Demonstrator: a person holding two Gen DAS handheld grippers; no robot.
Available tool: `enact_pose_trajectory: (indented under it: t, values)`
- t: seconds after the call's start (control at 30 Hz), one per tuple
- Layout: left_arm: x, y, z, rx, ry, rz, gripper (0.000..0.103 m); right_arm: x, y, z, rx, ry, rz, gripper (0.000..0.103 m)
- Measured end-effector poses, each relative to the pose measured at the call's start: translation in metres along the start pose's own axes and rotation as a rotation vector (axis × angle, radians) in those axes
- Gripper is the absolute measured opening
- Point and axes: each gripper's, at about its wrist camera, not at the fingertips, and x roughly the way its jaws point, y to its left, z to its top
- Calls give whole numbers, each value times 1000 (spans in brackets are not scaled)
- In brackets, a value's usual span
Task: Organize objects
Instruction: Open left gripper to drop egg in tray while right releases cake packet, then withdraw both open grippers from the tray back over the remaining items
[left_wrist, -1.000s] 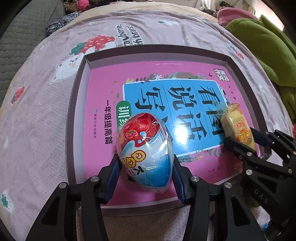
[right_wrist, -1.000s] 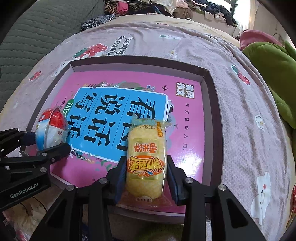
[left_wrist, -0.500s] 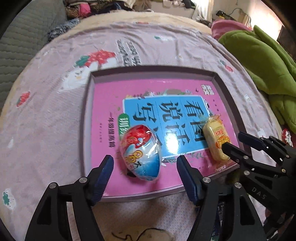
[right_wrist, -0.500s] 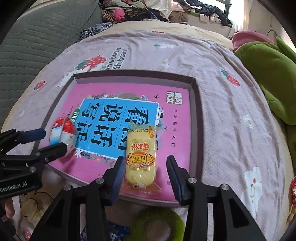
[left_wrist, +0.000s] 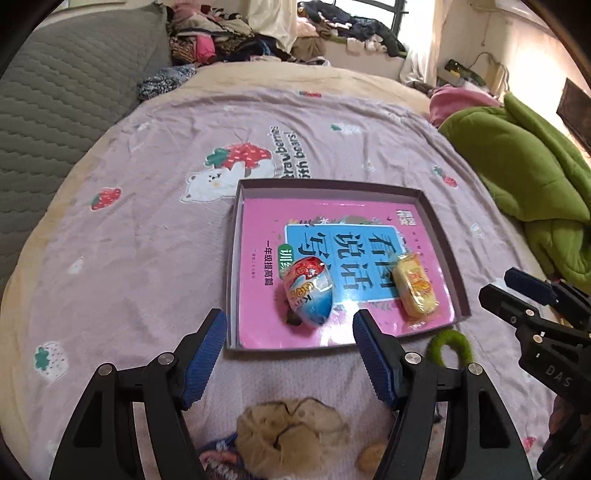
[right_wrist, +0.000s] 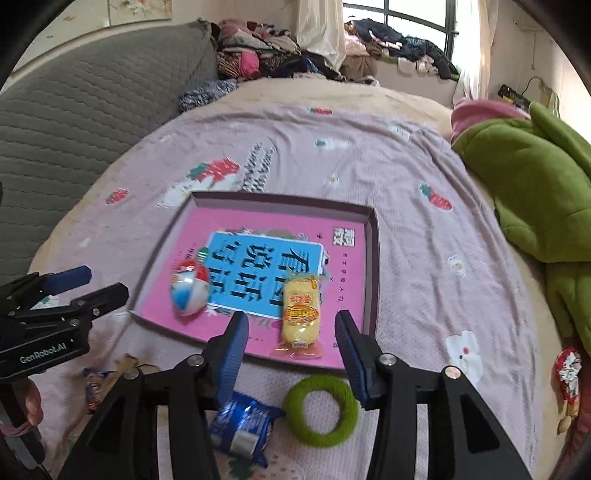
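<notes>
A shallow box lid (left_wrist: 236, 229) with a pink book (left_wrist: 332, 214) in it lies on the bed. On the book rest a red, white and blue wrapped egg (left_wrist: 308, 291) and a yellow wrapped snack cake (left_wrist: 415, 290). My left gripper (left_wrist: 290, 341) hangs open above and in front of the egg, holding nothing. My right gripper (right_wrist: 291, 341) is above the near end of the snack cake (right_wrist: 300, 314); its jaws are opening and clear of the wrapper. The egg (right_wrist: 190, 291) is at the lid's left in the right wrist view.
On the pink strawberry-print bedspread (left_wrist: 147, 221), near the lid's front edge, lie a green fuzzy ring (right_wrist: 321, 410), a blue snack packet (right_wrist: 243, 430), a beige scrunchie (left_wrist: 291, 432) and small wrapped candies (right_wrist: 94, 384). A green blanket (right_wrist: 535, 192) lies right, a grey headboard (left_wrist: 55, 92) left.
Both grippers let go and opened, then rose and drew back from the lid. The egg and the snack cake stayed lying on the book.
</notes>
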Motion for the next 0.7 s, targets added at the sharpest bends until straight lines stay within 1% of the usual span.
enact_pose_trajectory:
  t: [0.17, 0.3, 0.47, 0.57, 0.7]
  values:
    - [-35, -3, -9, 28, -48, 9, 72, -42, 15, -3, -6, -68, 25, 51]
    - [-65, -5, -17, 51, -102, 24, 72, -69, 26, -8, -18, -107, 17, 55]
    - [-95, 0, -29, 41, -128, 8, 72, -105, 36, -16, -20, -178, -4, 55]
    - [-110, 4, -38, 52, -148, 26, 72, -123, 43, -23, -21, -210, -1, 56]
    - [-124, 11, -51, 48, -153, 18, 72, -140, 51, -34, -34, -229, 2, 56]
